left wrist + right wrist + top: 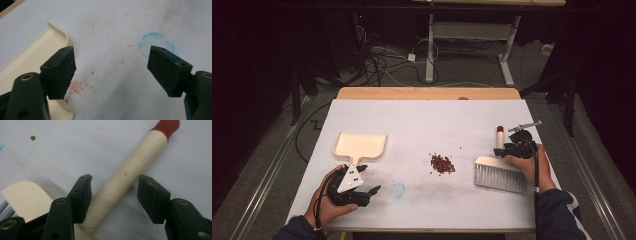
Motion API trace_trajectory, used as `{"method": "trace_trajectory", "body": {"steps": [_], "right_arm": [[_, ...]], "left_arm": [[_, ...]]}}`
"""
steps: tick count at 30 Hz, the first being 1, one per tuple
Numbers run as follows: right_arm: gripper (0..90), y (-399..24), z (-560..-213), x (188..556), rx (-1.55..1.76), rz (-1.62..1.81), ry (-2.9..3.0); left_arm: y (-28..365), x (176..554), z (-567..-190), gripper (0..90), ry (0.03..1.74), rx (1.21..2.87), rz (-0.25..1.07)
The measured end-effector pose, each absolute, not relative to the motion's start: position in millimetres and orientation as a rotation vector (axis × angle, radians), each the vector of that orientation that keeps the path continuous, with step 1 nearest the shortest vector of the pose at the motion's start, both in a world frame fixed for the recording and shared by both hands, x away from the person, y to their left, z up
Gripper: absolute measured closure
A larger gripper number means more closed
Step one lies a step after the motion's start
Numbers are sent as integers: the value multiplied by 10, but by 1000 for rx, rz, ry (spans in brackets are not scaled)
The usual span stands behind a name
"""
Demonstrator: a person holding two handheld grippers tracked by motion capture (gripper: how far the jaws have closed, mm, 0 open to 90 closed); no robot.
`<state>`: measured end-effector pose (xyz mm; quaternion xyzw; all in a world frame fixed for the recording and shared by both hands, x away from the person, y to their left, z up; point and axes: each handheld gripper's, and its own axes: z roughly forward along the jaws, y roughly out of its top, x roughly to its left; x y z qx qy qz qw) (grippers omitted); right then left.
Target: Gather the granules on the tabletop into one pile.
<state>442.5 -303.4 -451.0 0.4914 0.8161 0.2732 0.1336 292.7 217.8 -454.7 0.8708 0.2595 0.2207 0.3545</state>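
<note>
A cream dustpan (360,144) lies at the left of the white table, its handle toward me. My left gripper (367,181) hovers just right of that handle, jaws wide open with only bare table between them (111,67); the dustpan's rim (30,55) shows beside the left jaw. A small pile of dark red beans (442,163) sits mid-table. A brush (499,173) with pale bristles lies at the right. My right gripper (507,148) stands open over its cream handle (132,167), which runs between the jaws (113,192) up to a red cap (167,126). The right pad stands clear of the handle.
A faint blue ring (397,190) is drawn on the table near my left gripper, with reddish specks around it. One stray bean (32,137) lies beyond the brush. A wooden strip (427,93) edges the far side; cables and another desk's legs are on the floor behind.
</note>
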Motion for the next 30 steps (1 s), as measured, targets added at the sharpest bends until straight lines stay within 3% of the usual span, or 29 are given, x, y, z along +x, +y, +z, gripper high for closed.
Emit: {"method": "trace_trajectory", "body": {"steps": [16, 30], "right_arm": [[508, -2752, -4438, 4402, 1275, 749, 2266], [404, -2747, -4181, 4175, 1110, 957, 2139]], "left_arm": [[2181, 2922, -4534, 220, 657, 2251, 588], [2201, 2907, -4515, 220, 655, 2237, 601]]}}
